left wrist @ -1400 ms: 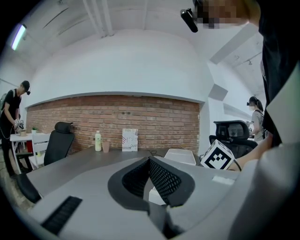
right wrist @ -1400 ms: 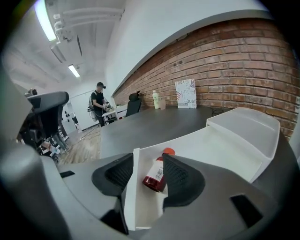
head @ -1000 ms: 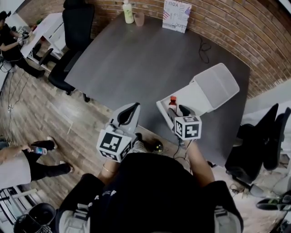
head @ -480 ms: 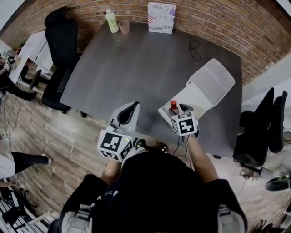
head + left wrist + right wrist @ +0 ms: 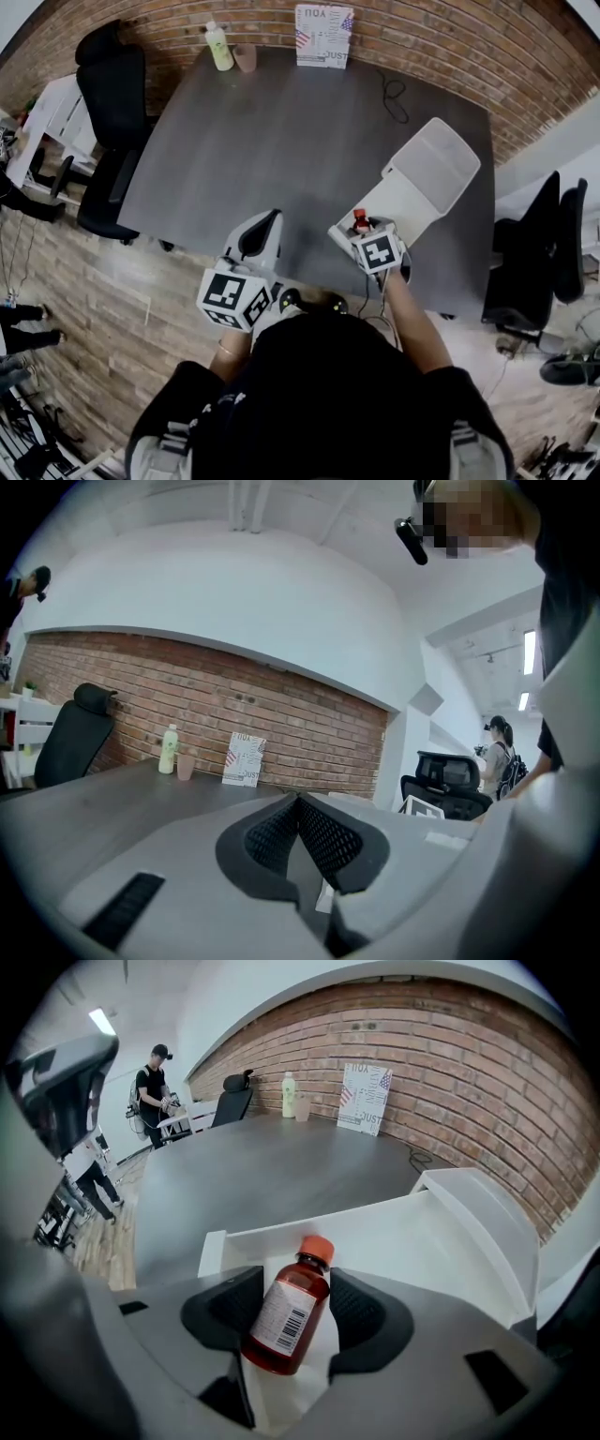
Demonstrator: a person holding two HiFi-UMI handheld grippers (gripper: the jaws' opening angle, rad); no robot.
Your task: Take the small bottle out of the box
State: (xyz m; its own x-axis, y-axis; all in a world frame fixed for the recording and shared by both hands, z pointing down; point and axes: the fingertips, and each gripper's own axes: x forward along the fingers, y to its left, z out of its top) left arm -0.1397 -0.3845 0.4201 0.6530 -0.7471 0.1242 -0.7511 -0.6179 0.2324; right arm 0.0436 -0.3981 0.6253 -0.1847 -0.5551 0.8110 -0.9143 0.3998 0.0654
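A small amber bottle (image 5: 291,1312) with an orange cap and a white label lies tilted in the near end of the open white box (image 5: 309,1227). My right gripper (image 5: 295,1281) reaches into the box with a pad on each side of the bottle; its jaws stand wide, with a gap showing on the right side. In the head view the bottle's cap (image 5: 358,218) pokes out just beyond the right gripper (image 5: 366,231) at the box (image 5: 412,192). My left gripper (image 5: 271,217) hovers over the table's near edge, shut and empty, its pads meeting at the tips (image 5: 300,801).
The box's lid (image 5: 438,161) lies open toward the far right. At the dark table's (image 5: 281,141) far edge stand a pale green bottle (image 5: 218,47), a pink cup (image 5: 245,58) and a printed sign (image 5: 323,36). A cable (image 5: 394,94) lies near the brick wall. Black chairs (image 5: 103,112) flank the table.
The right gripper has edged forward around the bottle in the box. The left gripper has stayed put. The head view has shifted, and the people on the floor at left have dropped out of it.
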